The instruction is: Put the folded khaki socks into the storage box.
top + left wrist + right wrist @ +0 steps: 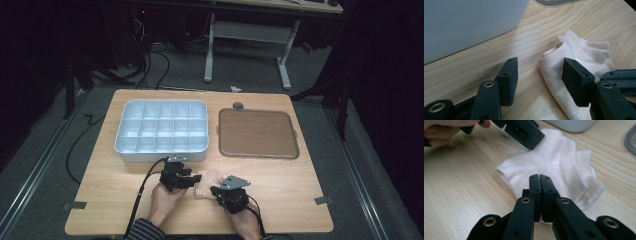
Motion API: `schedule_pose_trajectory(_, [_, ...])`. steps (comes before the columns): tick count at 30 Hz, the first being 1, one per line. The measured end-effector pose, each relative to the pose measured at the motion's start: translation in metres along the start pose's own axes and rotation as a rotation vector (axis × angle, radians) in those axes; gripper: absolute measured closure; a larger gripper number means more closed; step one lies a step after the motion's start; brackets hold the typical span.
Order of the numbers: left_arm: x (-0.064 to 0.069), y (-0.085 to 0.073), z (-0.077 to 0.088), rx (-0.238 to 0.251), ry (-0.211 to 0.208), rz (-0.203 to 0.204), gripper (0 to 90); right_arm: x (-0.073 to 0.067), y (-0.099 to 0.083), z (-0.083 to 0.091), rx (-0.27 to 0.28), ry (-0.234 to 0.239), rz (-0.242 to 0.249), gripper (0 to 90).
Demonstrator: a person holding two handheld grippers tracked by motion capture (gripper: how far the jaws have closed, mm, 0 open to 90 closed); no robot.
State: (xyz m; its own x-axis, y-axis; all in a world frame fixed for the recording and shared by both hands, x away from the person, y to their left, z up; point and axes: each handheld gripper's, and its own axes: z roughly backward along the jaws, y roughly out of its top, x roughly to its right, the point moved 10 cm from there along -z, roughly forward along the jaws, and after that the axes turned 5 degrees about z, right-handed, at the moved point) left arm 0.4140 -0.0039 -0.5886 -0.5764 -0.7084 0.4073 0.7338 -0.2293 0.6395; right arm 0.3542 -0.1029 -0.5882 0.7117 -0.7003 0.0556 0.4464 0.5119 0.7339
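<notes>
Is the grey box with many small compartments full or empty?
Empty. In the high view the grey box shows only bare compartment floors; the sock lies outside it on the table.

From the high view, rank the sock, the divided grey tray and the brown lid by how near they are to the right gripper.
1. sock, just left of the right gripper, against its tips.
2. brown lid, beyond it, on the table's right half.
3. divided grey tray, beyond and to the left.

A: Is the sock (554, 162) pinched by the right gripper (540, 178)?
B: Can't tell; its fingers hide the cloth. The sock's near end is covered too.
</notes>
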Motion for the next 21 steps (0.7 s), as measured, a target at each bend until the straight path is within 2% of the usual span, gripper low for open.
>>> schedule_pose_trajectory(6, [0.0031,-0.0014,-0.0047,-0.006,-0.022,0.016,49.3,0.0014,-0.0029,-0.0030,-0.001,-0.004,-0.003,90.0])
schedule_pose_trajectory(10, [0.0065,-0.0030,-0.0071,-0.012,-0.036,0.009,54.4,0.0028,-0.0043,-0.0031,0.004,-0.007,0.004,90.0])
schedule_pose_trajectory(17, [0.0087,-0.0045,-0.0074,-0.015,-0.041,-0.002,57.3,0.0022,-0.0042,-0.0035,0.009,-0.011,0.012,90.0])
schedule_pose_trajectory(21, [0.0106,-0.0054,-0.0088,-0.019,-0.053,-0.001,63.2,0.0022,-0.0043,-0.0035,0.009,-0.011,0.015,90.0])
